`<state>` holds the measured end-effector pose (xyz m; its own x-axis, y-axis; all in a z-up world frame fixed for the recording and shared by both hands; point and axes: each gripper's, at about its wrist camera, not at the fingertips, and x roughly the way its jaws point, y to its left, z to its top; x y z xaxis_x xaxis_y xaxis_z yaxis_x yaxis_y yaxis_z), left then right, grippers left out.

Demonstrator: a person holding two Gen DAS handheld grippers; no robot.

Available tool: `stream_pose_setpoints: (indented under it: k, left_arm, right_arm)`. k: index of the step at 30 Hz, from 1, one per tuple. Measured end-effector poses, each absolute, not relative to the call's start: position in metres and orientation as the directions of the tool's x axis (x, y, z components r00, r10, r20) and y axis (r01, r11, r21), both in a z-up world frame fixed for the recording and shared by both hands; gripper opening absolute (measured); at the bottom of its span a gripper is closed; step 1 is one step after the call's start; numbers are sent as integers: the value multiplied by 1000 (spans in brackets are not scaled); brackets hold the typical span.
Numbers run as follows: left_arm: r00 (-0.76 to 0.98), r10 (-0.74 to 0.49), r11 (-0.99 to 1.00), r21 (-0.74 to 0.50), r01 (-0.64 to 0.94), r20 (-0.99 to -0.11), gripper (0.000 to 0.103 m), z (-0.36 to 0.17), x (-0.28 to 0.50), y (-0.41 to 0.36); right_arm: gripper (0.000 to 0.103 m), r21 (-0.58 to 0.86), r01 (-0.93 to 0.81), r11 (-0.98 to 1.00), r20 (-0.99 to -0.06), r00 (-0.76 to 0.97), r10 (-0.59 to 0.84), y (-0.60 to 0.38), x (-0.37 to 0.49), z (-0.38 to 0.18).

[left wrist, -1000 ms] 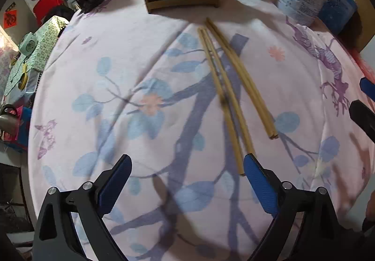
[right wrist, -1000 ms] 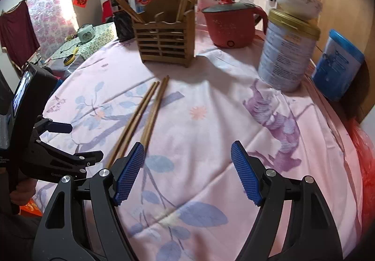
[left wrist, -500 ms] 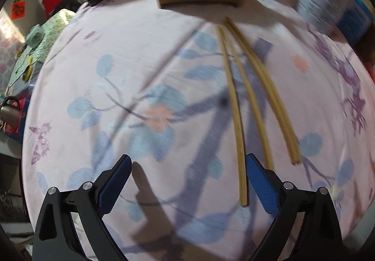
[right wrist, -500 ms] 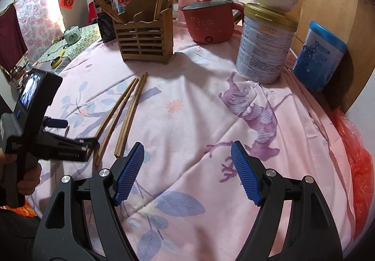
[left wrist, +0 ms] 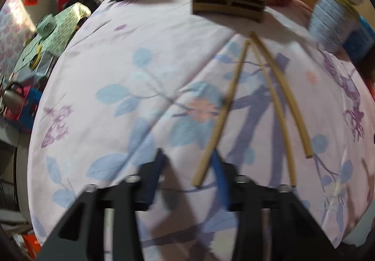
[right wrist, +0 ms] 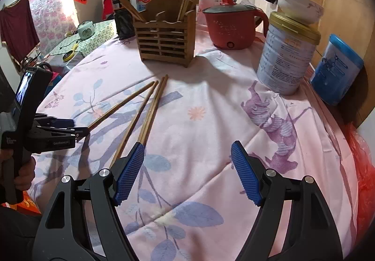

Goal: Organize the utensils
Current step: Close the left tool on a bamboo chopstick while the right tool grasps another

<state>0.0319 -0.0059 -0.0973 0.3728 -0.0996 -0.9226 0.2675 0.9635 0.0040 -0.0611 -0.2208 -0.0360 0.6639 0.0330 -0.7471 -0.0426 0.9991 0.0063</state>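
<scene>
Nearest, the right tongs [right wrist: 187, 172] hang wide apart with nothing between them, low over the flowered counter [right wrist: 211, 101]. To the left, the left tongs [left wrist: 187, 174] have narrowed around the near end of one chopstick [left wrist: 220, 115], though whether the pads truly grip it is hard to tell through the blur. Three more chopsticks [right wrist: 145, 120] lie loose just beside it, fanning toward the slatted wooden holder [right wrist: 166, 40] at the far side, which already carries several sticks. The job looks barely begun: four thin, brown sticks remain to be stowed.
</scene>
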Motion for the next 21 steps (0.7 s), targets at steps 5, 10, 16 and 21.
stream_pose_setpoints:
  k: [5, 10, 16, 21]
  left_arm:
    - [382, -88, 963, 19, 268, -920, 8, -98, 33, -17]
    - [369, -65, 983, 5, 184, -927, 12, -98, 38, 7]
    - [356, -41, 992, 4, 125, -934, 49, -98, 30, 23]
    - [354, -22, 993, 22, 120, -935, 56, -98, 22, 30]
  right_arm:
    - [74, 19, -45, 999, -742, 669, 44, -222, -61, -34]
    - [64, 95, -93, 991, -778, 614, 132, -220, -50, -47]
    - [47, 151, -151, 977, -828, 521, 208, -203, -30, -75]
    - [47, 166, -193, 967, -854, 463, 238, -188, -24, -90]
